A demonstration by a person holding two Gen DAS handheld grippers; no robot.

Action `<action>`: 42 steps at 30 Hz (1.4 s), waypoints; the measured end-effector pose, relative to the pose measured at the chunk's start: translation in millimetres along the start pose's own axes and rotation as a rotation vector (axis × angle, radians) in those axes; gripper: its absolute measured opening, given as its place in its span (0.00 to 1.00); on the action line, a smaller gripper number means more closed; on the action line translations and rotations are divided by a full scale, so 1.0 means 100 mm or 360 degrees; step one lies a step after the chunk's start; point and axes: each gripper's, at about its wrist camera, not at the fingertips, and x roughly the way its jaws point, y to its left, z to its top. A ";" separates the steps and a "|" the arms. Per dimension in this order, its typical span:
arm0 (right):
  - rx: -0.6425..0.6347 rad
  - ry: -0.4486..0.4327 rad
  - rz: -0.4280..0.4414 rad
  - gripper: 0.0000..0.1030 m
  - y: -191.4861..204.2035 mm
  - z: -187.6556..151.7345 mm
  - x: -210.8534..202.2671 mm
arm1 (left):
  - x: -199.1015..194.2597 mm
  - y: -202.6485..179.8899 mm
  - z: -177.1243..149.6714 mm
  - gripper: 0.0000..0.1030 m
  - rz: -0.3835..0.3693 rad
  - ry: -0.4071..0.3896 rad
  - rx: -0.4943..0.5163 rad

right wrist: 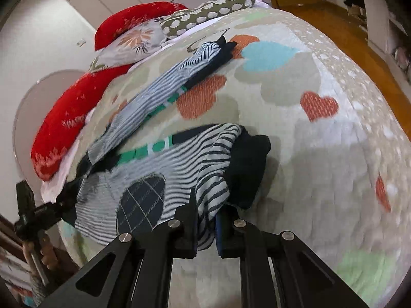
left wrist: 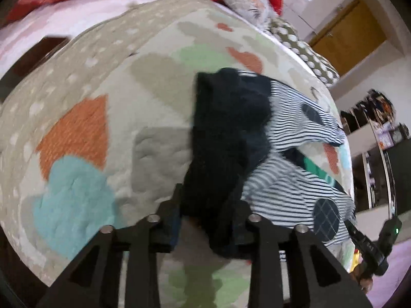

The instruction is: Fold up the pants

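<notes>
So both tongs are gripping the pants right now, and the pants are lying spread across the bed's quilt, the one with the hearts all over it. The left tongs are pinching a bunched-up dark navy end of the fabric, with the jaws standing a bit apart because the wad between them is thick. The right tongs are clamping down nearly closed on a striped fold, with a dark cuff sitting just to the right of the fingers. From the right tongs, one striped leg is stretching away toward the far pillows, with a green band running along it, and a dark round patch is sitting just to the left of the fingers. The red pillows are piling up at the far left edge of the bed. Everything is a bit blurry, so I can't tell exactly how the fabric is layering under each grip.
</notes>
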 end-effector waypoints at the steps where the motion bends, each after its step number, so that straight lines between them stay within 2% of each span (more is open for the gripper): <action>1: -0.0021 -0.0007 -0.0026 0.13 0.02 -0.03 -0.01 | -0.02 0.04 -0.01 0.35 -0.0018 -0.0012 -0.0023; 4: -0.0034 -0.0033 -0.0016 0.29 -0.02 -0.02 -0.20 | -0.16 0.16 -0.08 0.41 -0.0086 -0.0095 -0.0084; 6: -0.0032 -0.0114 -0.0033 0.49 -0.03 0.13 -0.35 | -0.27 0.17 -0.15 0.44 -0.0048 -0.0178 -0.0073; 8: -0.0055 -0.0208 -0.0088 0.59 -0.02 0.38 -0.46 | -0.38 0.15 -0.23 0.45 0.0003 -0.0271 -0.0055; 13: -0.0016 -0.0213 -0.0175 0.59 0.06 1.19 -0.10 | -0.58 0.09 -0.28 0.45 0.0104 -0.0462 -0.0017; 16: 0.0218 -0.0122 -0.0192 0.59 -0.07 1.69 0.44 | -0.70 0.20 -0.26 0.45 0.0120 -0.0518 -0.0043; 20: 0.0480 -0.0093 -0.0204 0.57 -0.27 1.95 0.91 | -0.78 0.36 -0.26 0.49 0.0139 -0.0547 -0.0087; 21: 0.0540 -0.0082 -0.0169 0.36 -0.31 1.97 1.01 | -0.78 0.39 -0.27 0.50 0.0149 -0.0545 -0.0097; 22: 0.0574 -0.0060 -0.0117 0.23 -0.33 1.96 1.06 | -0.77 0.40 -0.27 0.50 0.0155 -0.0539 -0.0106; 23: 0.0589 -0.0035 -0.0080 0.18 -0.33 1.97 1.10 | -0.75 0.43 -0.27 0.50 0.0154 -0.0524 -0.0121; 28: 0.0505 -0.0125 -0.0112 0.16 -0.27 1.80 0.75 | -0.67 0.43 -0.31 0.50 0.0054 -0.0464 -0.0163; 32: 0.0489 -0.0158 -0.0104 0.16 -0.32 1.49 0.39 | -0.71 0.24 -0.37 0.50 0.0053 -0.0485 -0.0074; 34: 0.0423 -0.0176 -0.0147 0.20 -0.36 1.40 0.35 | -0.75 0.14 -0.39 0.50 0.0043 -0.0474 -0.0041; 37: 0.0428 -0.0086 -0.0291 0.31 -0.50 1.25 0.41 | -0.84 0.02 -0.44 0.51 0.0035 -0.0473 0.0007; 40: 0.0505 -0.0187 -0.0207 0.32 -0.58 1.04 0.18 | -0.93 -0.08 -0.50 0.57 0.0072 -0.0496 0.0065; 42: 0.0469 -0.0252 -0.0169 0.40 -0.54 0.90 0.01 | -0.97 -0.12 -0.52 0.57 0.0079 -0.0486 0.0071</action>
